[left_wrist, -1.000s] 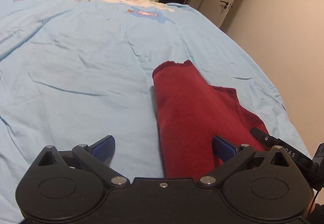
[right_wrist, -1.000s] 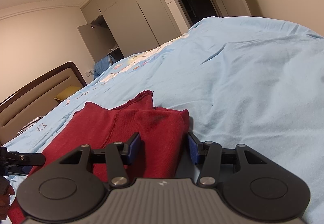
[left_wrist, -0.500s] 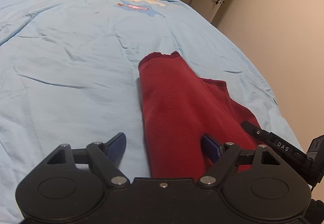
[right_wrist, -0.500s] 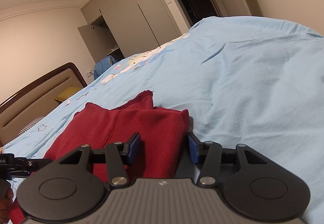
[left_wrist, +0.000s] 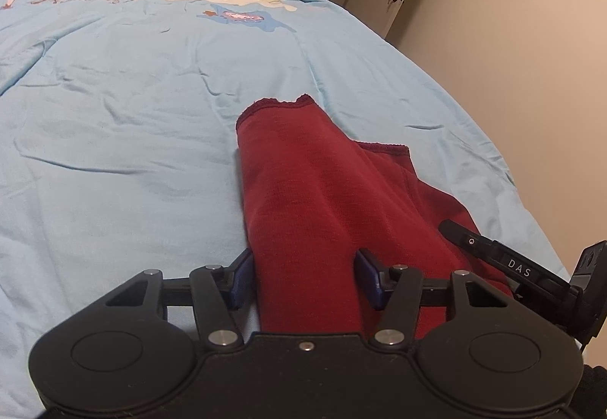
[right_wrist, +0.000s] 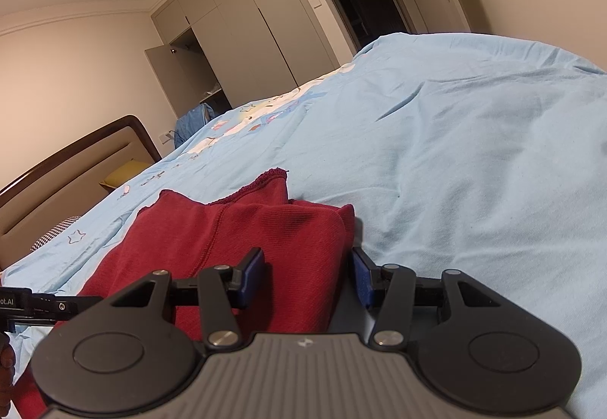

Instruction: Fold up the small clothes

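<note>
Both your claws, left claw (left_wrist: 305,278) and right claw (right_wrist: 308,276), are sitting spread wide, straddling the red garment (left_wrist: 303,191) on the bed (left_wrist: 114,115).

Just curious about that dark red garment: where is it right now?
The red garment lies on the light blue bedsheet, partly folded, between both grippers' open fingers, near the bed's wall-side edge.

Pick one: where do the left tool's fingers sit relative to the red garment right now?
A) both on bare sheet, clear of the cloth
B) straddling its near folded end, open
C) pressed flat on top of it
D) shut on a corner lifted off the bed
B: in the left wrist view the left tool is open, a blue finger on either side of the red garment, which lies flat on the blue sheet.
</note>
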